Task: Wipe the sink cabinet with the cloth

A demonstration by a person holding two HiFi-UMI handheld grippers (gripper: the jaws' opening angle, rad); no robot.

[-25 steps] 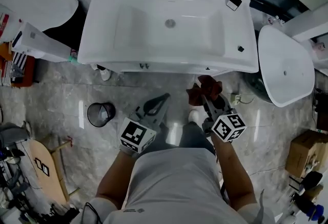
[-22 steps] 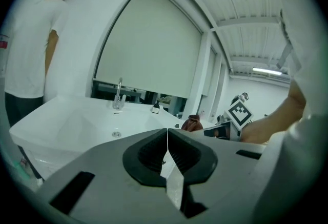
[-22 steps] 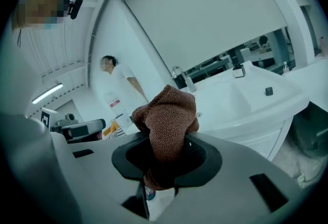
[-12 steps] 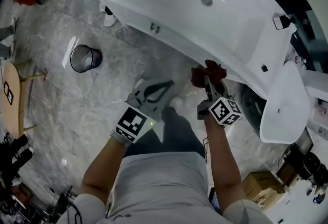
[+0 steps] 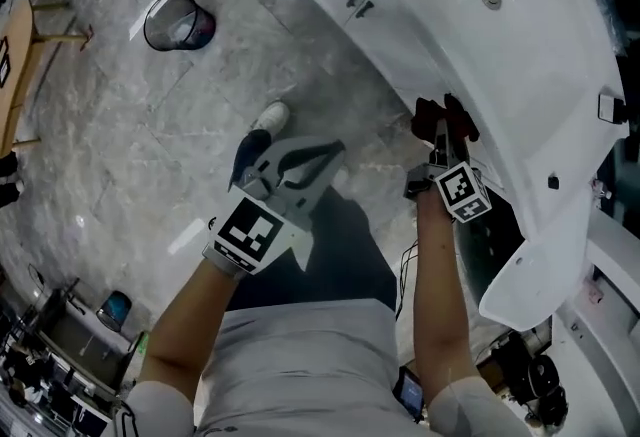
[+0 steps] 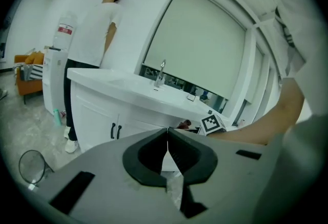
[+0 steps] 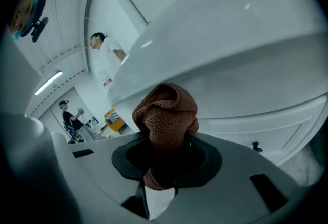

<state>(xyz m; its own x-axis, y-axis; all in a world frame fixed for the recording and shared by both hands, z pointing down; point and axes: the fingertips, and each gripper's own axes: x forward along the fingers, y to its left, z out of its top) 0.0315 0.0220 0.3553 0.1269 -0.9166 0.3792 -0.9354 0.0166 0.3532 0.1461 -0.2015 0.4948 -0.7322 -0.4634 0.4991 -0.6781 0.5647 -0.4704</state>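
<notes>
A reddish-brown cloth (image 5: 441, 119) (image 7: 166, 115) is bunched between the jaws of my right gripper (image 5: 443, 137) (image 7: 165, 142), which is shut on it. The cloth sits close under the front lip of the white sink cabinet (image 5: 400, 35) (image 7: 246, 79), near the cabinet face; whether it touches is unclear. My left gripper (image 5: 318, 157) (image 6: 167, 138) hangs over the floor to the left, jaws shut with nothing between them. In the left gripper view the cabinet doors (image 6: 97, 120) with dark handles show ahead.
A black mesh waste bin (image 5: 178, 23) stands on the marble floor (image 5: 120, 125) at the upper left. A person in white (image 6: 100, 38) stands at the cabinet's far end. A second white basin (image 5: 545, 265) lies at the right. A wooden table edge (image 5: 12, 55) is far left.
The head view has swung, so the cabinet now runs diagonally at upper right. My right gripper has carried the cloth up closer to the cabinet's front edge. The left gripper stays shut.
</notes>
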